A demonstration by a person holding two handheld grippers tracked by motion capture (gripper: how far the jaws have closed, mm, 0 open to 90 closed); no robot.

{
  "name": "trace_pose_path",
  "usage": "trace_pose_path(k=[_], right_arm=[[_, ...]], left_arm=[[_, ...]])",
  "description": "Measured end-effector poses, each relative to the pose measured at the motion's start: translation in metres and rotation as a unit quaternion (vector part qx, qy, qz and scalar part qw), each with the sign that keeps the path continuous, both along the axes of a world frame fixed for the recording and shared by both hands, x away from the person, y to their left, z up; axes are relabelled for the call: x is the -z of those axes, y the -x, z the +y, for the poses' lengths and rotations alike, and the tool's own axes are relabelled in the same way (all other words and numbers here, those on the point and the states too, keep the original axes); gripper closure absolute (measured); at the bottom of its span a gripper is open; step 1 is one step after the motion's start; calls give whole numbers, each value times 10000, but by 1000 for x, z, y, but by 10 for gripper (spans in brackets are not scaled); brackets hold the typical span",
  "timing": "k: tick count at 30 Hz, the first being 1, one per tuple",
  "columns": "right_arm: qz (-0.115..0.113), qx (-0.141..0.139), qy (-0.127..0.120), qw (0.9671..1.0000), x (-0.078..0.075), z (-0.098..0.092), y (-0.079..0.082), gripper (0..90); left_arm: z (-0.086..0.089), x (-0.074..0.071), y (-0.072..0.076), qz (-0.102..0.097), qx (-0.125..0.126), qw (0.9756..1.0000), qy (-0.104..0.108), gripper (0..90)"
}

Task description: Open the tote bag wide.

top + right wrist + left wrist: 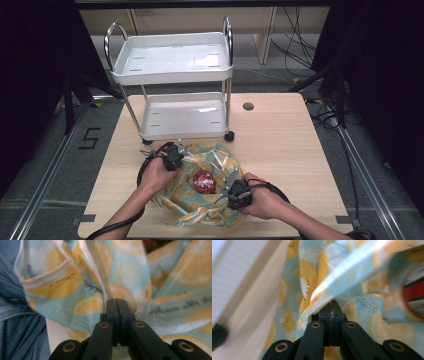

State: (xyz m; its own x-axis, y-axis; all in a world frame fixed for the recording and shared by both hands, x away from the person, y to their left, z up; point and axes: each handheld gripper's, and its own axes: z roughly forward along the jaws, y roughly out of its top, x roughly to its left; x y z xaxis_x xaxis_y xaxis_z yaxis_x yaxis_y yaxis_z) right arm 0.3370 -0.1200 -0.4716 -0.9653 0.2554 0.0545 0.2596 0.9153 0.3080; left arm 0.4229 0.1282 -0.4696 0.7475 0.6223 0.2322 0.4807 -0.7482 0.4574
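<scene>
Both tongs, left (181, 151) and right (231, 181), clamp the lemon-print bag (220, 157) (thin film): uneven pulling may tear it.

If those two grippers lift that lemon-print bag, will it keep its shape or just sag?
The lemon-print bag looks thin and crumpled, so it would likely sag and fold. The red round thing inside may slide toward the lowest point. Both the left gripper and the right gripper pinch its edge, which probably keeps it open.

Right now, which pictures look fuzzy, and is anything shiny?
Left gripper view: the lemon-print cloth and the red thing are smeared. Right gripper view: the cloth is soft, the tongs sharp. High view: glare on the white cart.
</scene>
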Motion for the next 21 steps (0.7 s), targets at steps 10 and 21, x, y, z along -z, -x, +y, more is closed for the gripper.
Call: trace_pose_path(k=[10, 21], right_arm=[[75, -13, 100, 9999, 8, -6, 0, 900], [-492, 51, -1087, 9928, -32, -7, -10, 821]], left_arm=[[4, 3, -13, -368, -136, 9992, -65, 898], [-4, -25, 14, -699, 343, 9969, 89, 782]])
